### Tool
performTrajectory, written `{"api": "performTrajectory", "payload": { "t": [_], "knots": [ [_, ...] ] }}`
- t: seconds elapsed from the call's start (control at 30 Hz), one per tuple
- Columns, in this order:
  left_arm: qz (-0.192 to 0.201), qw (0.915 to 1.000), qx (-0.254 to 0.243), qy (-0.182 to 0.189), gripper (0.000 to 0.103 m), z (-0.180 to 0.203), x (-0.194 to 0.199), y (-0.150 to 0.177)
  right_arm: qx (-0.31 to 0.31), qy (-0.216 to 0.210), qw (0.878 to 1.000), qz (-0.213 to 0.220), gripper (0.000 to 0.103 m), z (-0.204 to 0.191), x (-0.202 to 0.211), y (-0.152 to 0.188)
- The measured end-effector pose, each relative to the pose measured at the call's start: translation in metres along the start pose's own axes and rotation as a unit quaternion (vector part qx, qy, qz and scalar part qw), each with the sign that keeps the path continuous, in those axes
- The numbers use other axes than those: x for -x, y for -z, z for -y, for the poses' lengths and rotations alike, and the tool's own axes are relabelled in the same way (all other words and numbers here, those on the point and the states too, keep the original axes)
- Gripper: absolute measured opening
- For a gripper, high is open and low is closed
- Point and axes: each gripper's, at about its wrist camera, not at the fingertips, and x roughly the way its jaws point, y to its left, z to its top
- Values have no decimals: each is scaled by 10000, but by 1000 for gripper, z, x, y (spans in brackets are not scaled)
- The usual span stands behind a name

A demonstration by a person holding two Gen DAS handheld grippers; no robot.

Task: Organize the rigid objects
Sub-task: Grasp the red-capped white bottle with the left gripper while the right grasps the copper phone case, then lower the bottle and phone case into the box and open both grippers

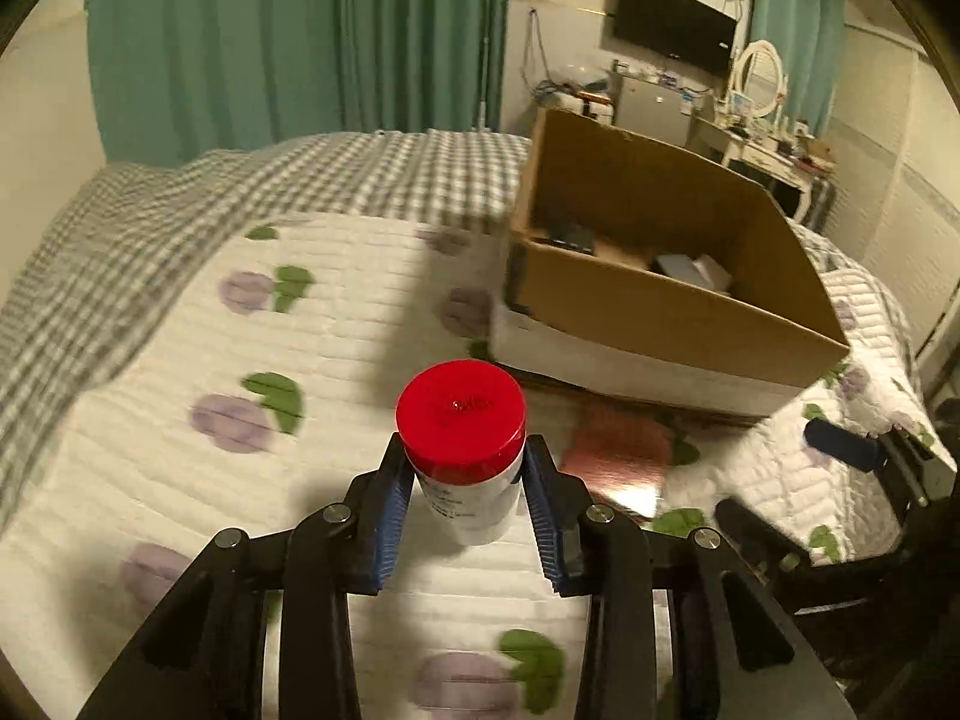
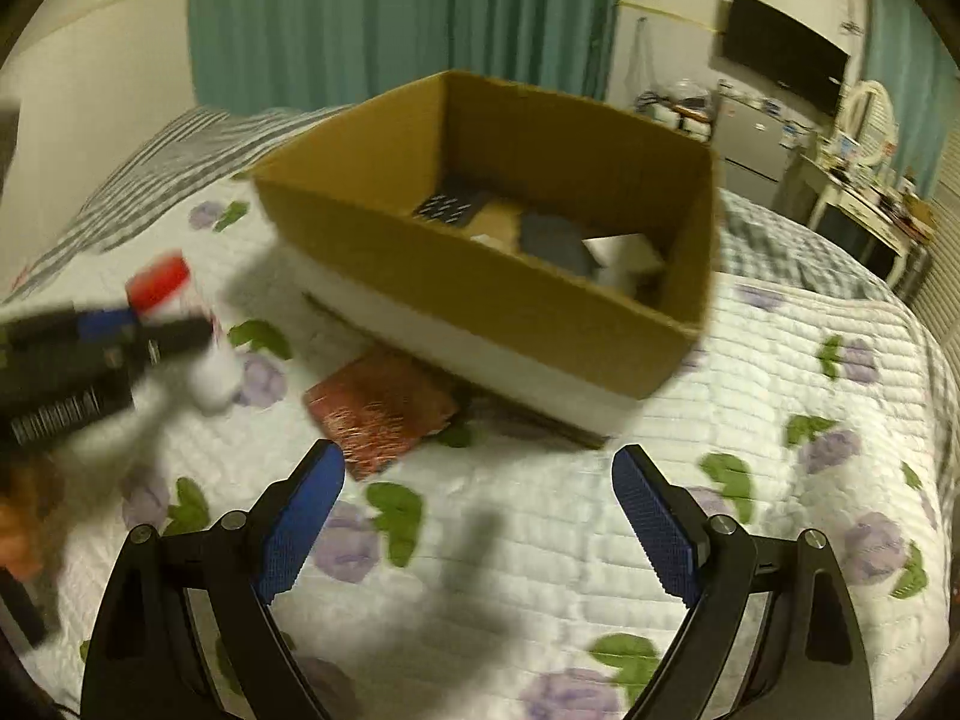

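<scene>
The bottle (image 1: 465,456) is a white plastic cylinder with a broad red screw cap and a printed label too blurred to read. There is 1 of it, pinched just below the cap between the 2 blue-padded fingers of the left gripper (image 1: 468,474) and held above the quilt (image 1: 180,450). Its long axis runs roughly upright, the red cap toward the camera and the base toward the bedding (in the right wrist view it appears tilted and smeared by motion (image 2: 180,312)).

The right gripper (image 2: 480,516) holds nothing, its jaws spread wide over the flowered quilt. 1 open cardboard box (image 1: 660,312) sits on the bed beyond the bottle, with a few dark and white items inside that cannot be counted surely. 1 flat reddish-brown card (image 2: 384,408) lies on the quilt just beside the box's near edge.
</scene>
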Motion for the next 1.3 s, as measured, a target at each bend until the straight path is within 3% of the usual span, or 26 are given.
{"api": "performTrajectory", "payload": {
  "t": [0.23,0.37,0.47,0.63,0.7,0.77,0.87,1.0,1.13,1.3],
  "knots": [
    [-344,9994,-10,105,37,-6,-15,3,551,61,9983,-160,91,-42,-37,0],
    [-450,9987,131,175,37,-14,-20,4,674,38,9968,-435,81,-55,-63,-1],
    [-437,9988,104,194,37,-13,-19,5,837,124,9946,-608,80,-66,-82,-2],
    [-442,9988,133,190,37,-13,-19,6,983,406,9934,-431,79,-74,-95,-6],
    [-432,9988,129,176,37,-13,-19,6,1007,417,9934,-352,73,-76,-94,-6],
    [-430,9988,123,173,37,-12,-18,6,1087,366,9931,-252,52,-79,-87,-5],
    [-421,9989,108,176,37,-11,-18,6,1052,383,9937,-12,39,-80,-67,-6],
    [-430,9989,83,186,37,-10,-18,7,737,288,9967,196,38,-65,-56,-15],
    [-437,9988,80,182,37,-10,-19,8,1084,525,9925,224,38,-79,-70,-18],
    [-427,9989,82,170,37,-9,-16,8,965,279,9948,138,32,-77,-79,-19]
  ]
}}
